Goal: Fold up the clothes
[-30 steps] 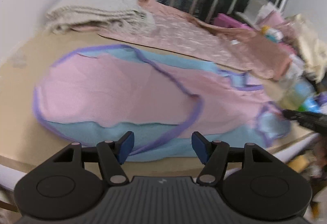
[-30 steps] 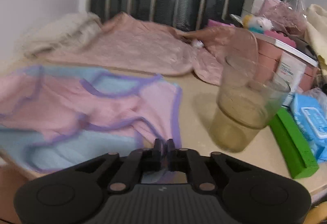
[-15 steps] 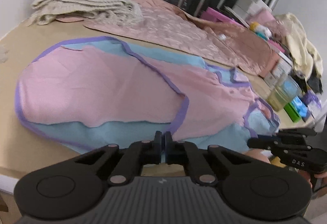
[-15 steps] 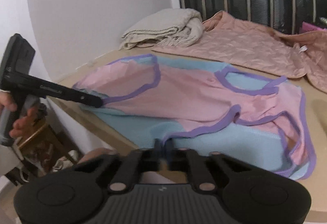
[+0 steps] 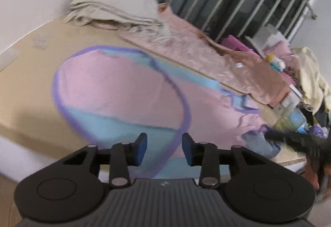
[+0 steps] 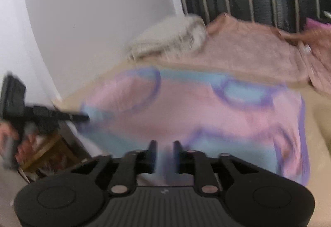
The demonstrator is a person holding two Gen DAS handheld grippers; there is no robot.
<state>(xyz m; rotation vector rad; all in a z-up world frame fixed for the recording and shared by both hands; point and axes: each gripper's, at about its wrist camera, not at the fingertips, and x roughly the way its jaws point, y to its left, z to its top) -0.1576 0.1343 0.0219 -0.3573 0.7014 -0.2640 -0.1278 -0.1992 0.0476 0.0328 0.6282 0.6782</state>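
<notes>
both jaws opening over garment [image 5: 128,90] hem, pads clear.

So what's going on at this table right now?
A person is folding a pink and blue garment spread on the tan table. The left gripper and right gripper sit at its near edge, jaws opening, with the hem between them but not pinched. No fold is made yet.

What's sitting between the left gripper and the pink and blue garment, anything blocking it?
Nothing visible. The left gripper is right at the near hem of the pink and blue garment, its fingers opening with the purple-trimmed edge between them. The beige blanket lies beyond the garment.
</notes>
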